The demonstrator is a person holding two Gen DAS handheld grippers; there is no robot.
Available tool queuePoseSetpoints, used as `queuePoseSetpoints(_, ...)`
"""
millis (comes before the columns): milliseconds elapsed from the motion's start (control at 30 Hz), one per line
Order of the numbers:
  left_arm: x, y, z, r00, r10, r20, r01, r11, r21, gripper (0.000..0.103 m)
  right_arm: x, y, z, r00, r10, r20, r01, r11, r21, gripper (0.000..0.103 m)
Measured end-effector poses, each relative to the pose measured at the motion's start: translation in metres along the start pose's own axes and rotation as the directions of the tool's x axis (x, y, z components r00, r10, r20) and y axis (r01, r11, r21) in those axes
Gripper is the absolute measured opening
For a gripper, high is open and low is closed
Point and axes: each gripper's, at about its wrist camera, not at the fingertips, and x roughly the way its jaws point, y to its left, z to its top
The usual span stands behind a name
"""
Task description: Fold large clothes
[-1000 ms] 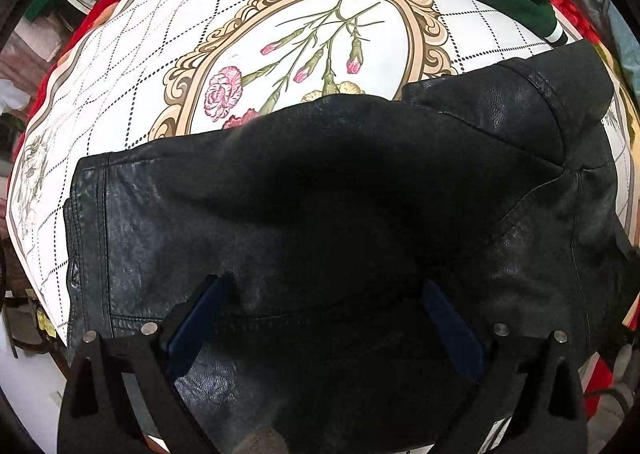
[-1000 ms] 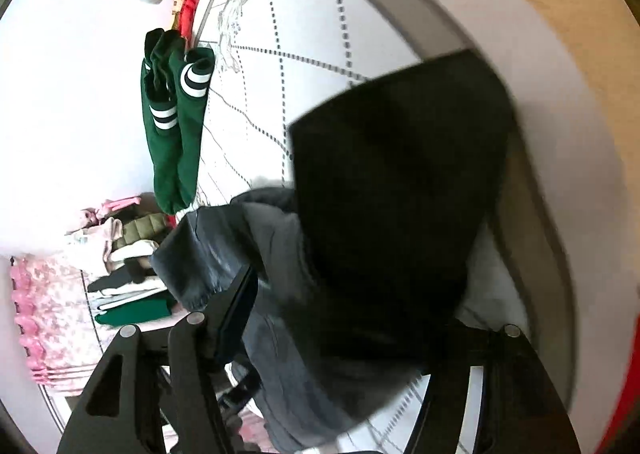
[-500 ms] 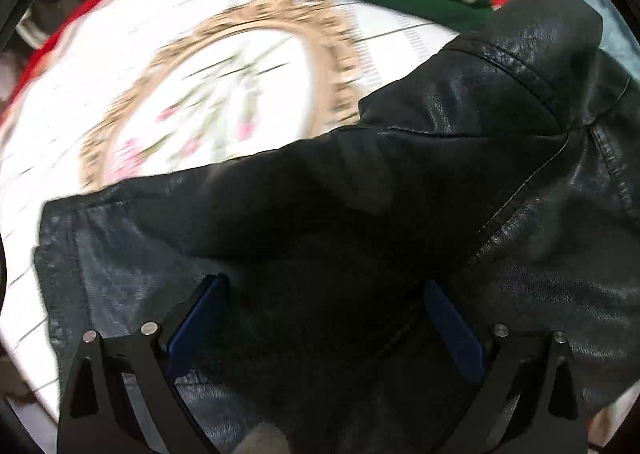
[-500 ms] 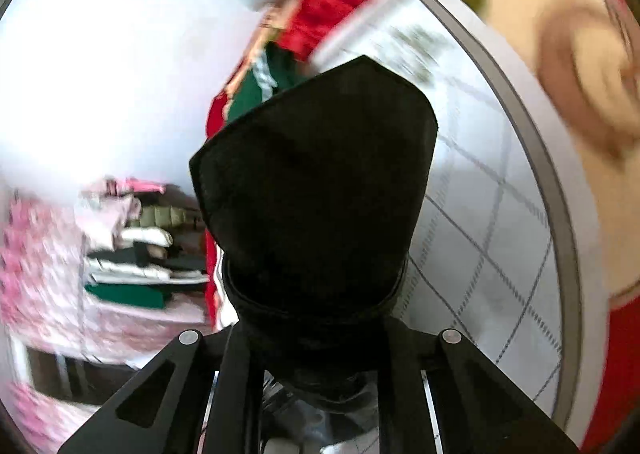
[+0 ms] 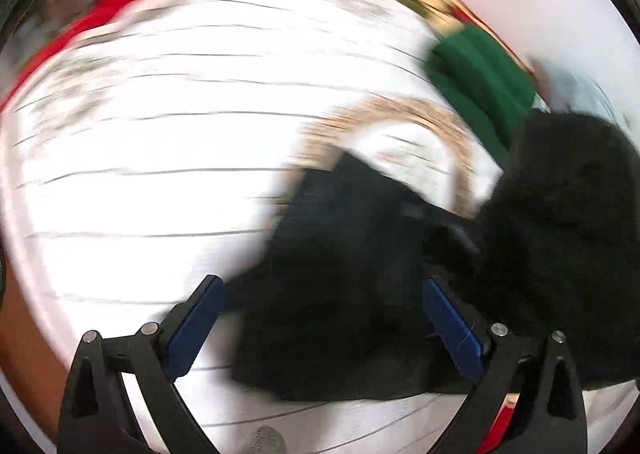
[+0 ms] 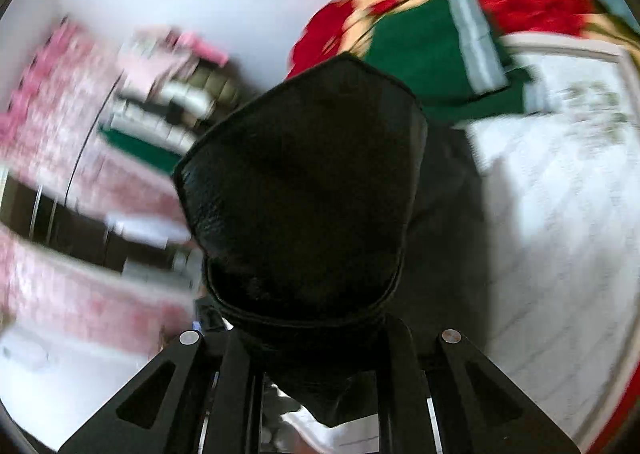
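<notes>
A black leather jacket [image 5: 360, 262] lies bunched on the white quilted bedspread [image 5: 140, 174], blurred by motion. My left gripper [image 5: 320, 314] is open and empty, its blue-padded fingers [image 5: 192, 326] spread above the jacket's near edge. My right gripper [image 6: 312, 354] is shut on a fold of the black jacket [image 6: 304, 190], which stands up between the jaws and hides much of the right wrist view.
A folded green garment with white stripes [image 5: 480, 82] [image 6: 440, 54] lies at the far side of the bed. Red bedding [image 6: 532, 6] borders the spread. Shelves of folded clothes [image 6: 172, 94] and pink floral fabric [image 6: 52, 134] stand beyond the bed.
The left gripper has swung left, so the jacket now sits to the right in its view. The right gripper shut on the jacket fold and turned toward the shelves.
</notes>
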Motion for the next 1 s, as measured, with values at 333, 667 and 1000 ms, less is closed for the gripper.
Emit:
queuePoseSetpoints(333,-0.074,0.126,-0.004,0.971,0.211,0.109,-0.188,0.964,-0.189,0.102,0.196,0.058,-0.120,0.887,-0.105,-0.450,0.033,0.986,-0.165,0.015)
queuePoseSetpoints(667,-0.098,0.109,0.017,0.972,0.150,0.182,-0.117,0.976,-0.183,0.102,0.204,0.085,-0.136,0.821,-0.145,-0.553,-0.029,0.956,-0.293,0.077)
queuePoseSetpoints(1000,-0.082,0.038,0.039,0.974,0.125,0.191,-0.128,0.992,0.006,0.102,0.125,0.052,-0.088,0.865,-0.207,-0.457,0.102,0.964,-0.244,0.065)
